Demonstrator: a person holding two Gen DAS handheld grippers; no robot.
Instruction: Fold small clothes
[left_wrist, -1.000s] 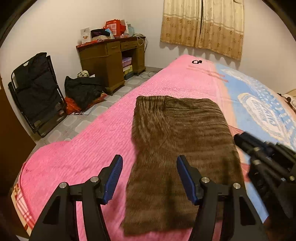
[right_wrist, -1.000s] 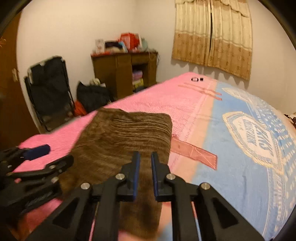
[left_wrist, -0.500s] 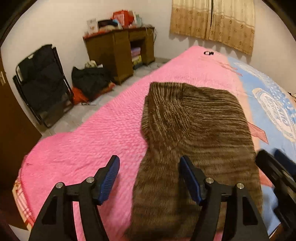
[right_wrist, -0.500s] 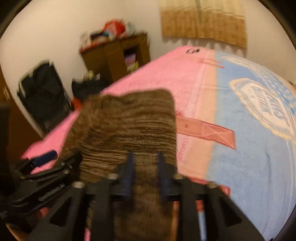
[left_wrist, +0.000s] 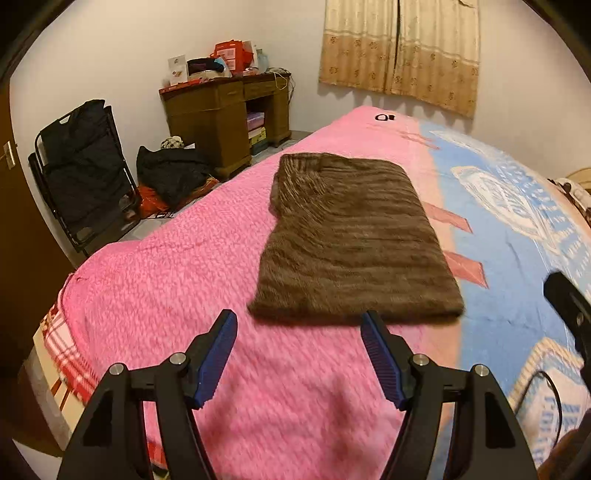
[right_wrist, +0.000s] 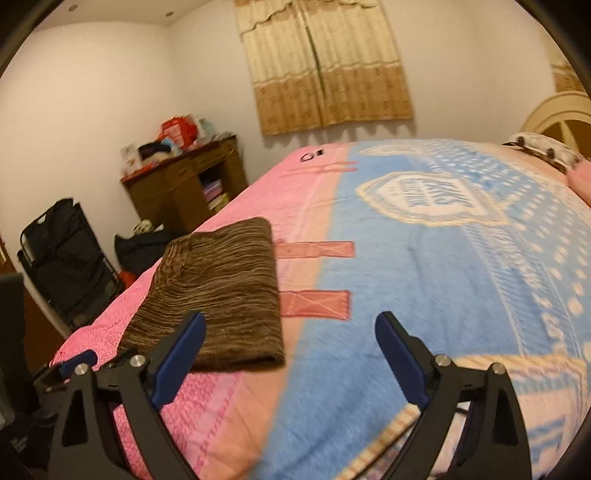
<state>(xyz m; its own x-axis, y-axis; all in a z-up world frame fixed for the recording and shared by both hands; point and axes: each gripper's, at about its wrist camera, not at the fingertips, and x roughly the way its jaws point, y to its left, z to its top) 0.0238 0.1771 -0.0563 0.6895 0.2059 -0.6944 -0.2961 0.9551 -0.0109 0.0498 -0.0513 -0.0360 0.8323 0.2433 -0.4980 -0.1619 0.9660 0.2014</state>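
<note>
Since earlier, brown striped knit garment (left_wrist: 351, 243) lies folded shorter on pink-and-blue blanket (left_wrist: 192, 280); left gripper (left_wrist: 299, 354) and right gripper (right_wrist: 291, 354) gape empty, evidently released.

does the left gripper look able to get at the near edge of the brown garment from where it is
Probably yes. The left gripper is open and empty, and the folded brown garment lies flat just ahead of its fingertips on the pink blanket, with nothing between them. The right gripper is off to the side.
</note>
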